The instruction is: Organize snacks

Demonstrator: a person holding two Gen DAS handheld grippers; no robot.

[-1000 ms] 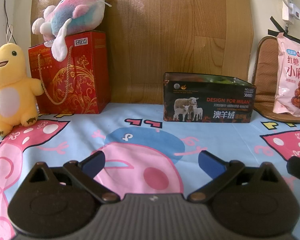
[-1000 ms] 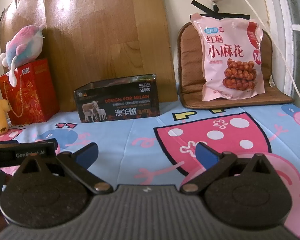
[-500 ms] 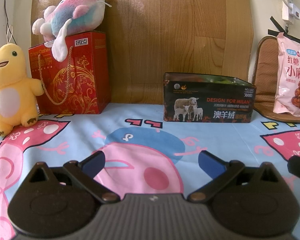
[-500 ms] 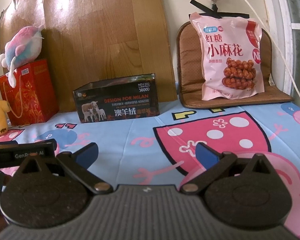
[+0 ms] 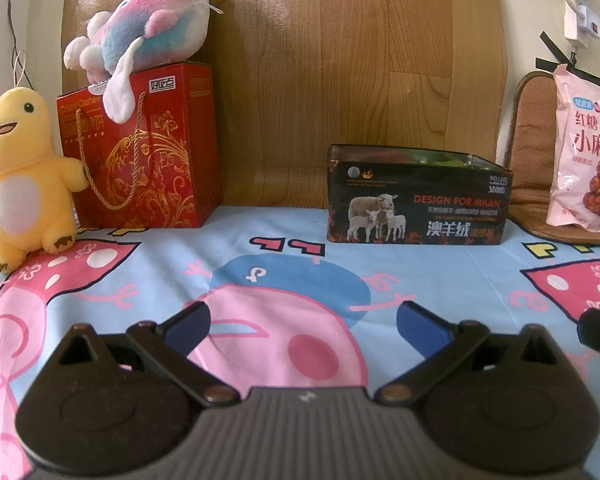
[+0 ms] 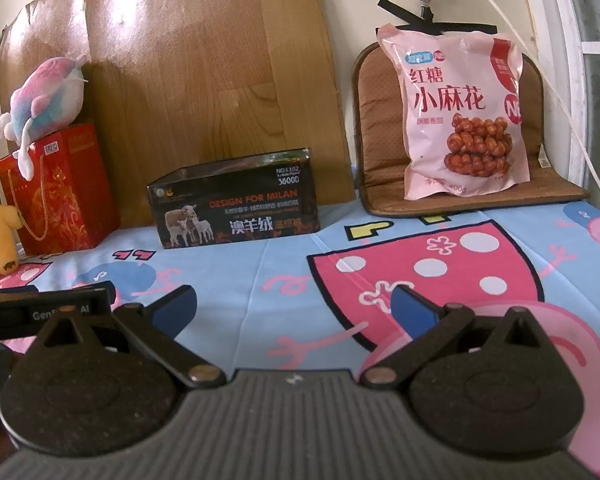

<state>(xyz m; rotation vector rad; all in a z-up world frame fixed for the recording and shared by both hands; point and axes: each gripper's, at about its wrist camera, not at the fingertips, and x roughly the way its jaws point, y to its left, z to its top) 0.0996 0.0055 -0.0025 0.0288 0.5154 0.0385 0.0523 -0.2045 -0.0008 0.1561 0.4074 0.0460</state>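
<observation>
Desk: Ahead of both tongs, what sits on the cartoon-print sheet [image 6: 284, 268]?

Stringer: Straight ahead of the left gripper [image 5: 302, 322], a black open-topped box [image 5: 418, 200] printed with sheep stands against a wood-grain board [image 5: 340, 60]. Ahead and to the right of the right gripper [image 6: 293, 305], a pink bag of fried dough twists [image 6: 460, 116] leans upright on a brown seat cushion [image 6: 380, 128].

Desk: And the tongs themselves?

Stringer: Both pairs stand spread wide, gripping nothing, low over the sheet and well short of box and bag.

Desk: Anything off to the left?

Stringer: A red gift bag [image 5: 140, 152] with a pink-and-blue plush [image 5: 148, 32] on top, a yellow plush [image 5: 20, 176] beside it.

Desk: Which step is this?

Stringer: By my reading, the start: the bag looks not yet picked up. Something green shows inside the box; what, I cannot tell.

Desk: Next move?

Stringer: Probably the right tongs reaching forward to the bag, pinching an edge gently since the pouch is soft, then carrying it leftward to the box.
</observation>
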